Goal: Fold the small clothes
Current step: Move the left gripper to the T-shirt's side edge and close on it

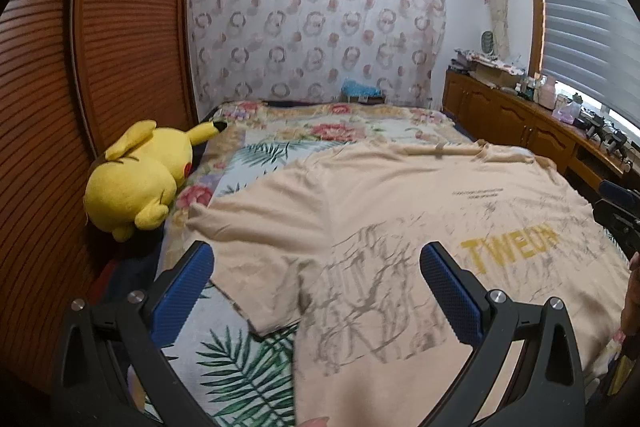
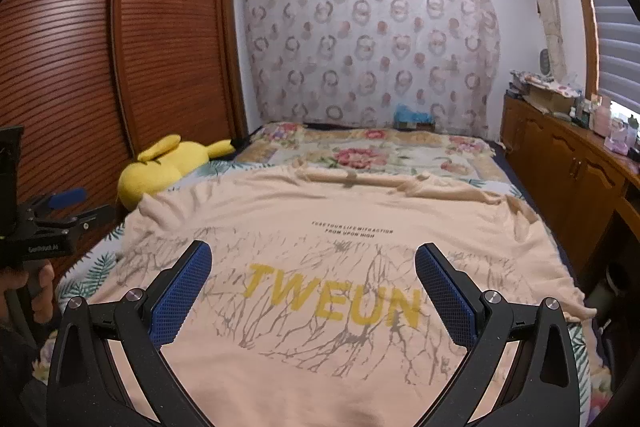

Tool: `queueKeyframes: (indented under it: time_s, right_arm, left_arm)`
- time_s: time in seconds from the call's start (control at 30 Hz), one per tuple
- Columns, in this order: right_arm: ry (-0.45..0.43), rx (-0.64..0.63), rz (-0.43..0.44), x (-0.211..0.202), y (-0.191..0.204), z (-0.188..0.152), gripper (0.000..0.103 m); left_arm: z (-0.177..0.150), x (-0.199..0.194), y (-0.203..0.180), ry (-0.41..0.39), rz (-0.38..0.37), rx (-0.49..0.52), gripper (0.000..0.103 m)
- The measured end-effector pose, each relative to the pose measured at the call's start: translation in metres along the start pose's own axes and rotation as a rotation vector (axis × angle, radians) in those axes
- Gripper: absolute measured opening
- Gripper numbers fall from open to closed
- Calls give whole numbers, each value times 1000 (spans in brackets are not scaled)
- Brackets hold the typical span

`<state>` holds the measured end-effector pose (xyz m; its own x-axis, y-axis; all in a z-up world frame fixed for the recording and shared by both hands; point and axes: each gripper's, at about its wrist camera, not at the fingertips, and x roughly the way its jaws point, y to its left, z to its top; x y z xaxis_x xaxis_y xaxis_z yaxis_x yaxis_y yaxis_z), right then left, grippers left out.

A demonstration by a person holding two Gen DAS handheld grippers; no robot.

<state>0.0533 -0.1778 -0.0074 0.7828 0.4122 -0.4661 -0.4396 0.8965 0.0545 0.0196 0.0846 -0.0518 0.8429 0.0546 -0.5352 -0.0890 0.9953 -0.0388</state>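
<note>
Fingers [image 1: 188,291] of the left gripper [image 1: 316,291] are standing wide apart with nothing between them, hovering over the shirt's left sleeve and side. Going left to right, a yellow plush [image 1: 136,175] is lying against the wardrobe [image 1: 120,27] at the bed's left edge, clear of the cloth but near the sleeve [image 1: 248,227]; then the shirt [image 2: 340,211] is spreading print-up across the floral bed [image 2: 360,151], its collar [image 2: 352,179] toward the far wall and its hem running out of sight beneath both cameras; then the right gripper [image 2: 314,291] is hanging over the yellow lettering, its fingers [image 2: 444,291] likewise spread and gripping nothing. A low cabinet [image 2: 568,163] is running along the right wall. The shirt is looking like thin, light knit: soft, limp, not fragile, and likely to drape and sag from any single pinch rather than hold a line. On the textured bedspread it is probably going to drag and bunch instead of sliding, so lifting would serve better than pulling. The left sleeve is lying flat and open, its cuff edge the plainest hold for the left fingers; the right shoulder and sleeve are already rumpled near the bed's edge, so the right fingers would be pinching at the shoulder seam or the side edge, taking one layer's worth of both front and back together. Pinching through to the bedspread beneath is the risk to be watching.
</note>
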Motion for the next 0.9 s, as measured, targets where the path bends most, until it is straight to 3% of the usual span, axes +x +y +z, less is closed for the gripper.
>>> queueKeyframes:
  time_s: [0.53, 0.67, 0.77, 0.83, 0.9]
  right_arm:
    - [180, -59, 92, 59, 22, -24, 103]
    - [196, -74, 117, 62, 30, -28, 103]
    - [209, -87, 133, 64, 35, -30, 103]
    - [215, -95, 144, 64, 37, -31, 103]
    - [219, -109, 148, 66, 40, -28, 103]
  left_arm:
    - [-19, 45, 75, 156, -8, -21, 101]
    - [-13, 58, 94, 178, -12, -35, 95]
    - [-8, 73, 108, 208, -22, -56, 83]
    - [-5, 83, 118, 227, -24, -74, 82]
    - [-3, 93, 126, 250, -38, -93, 67]
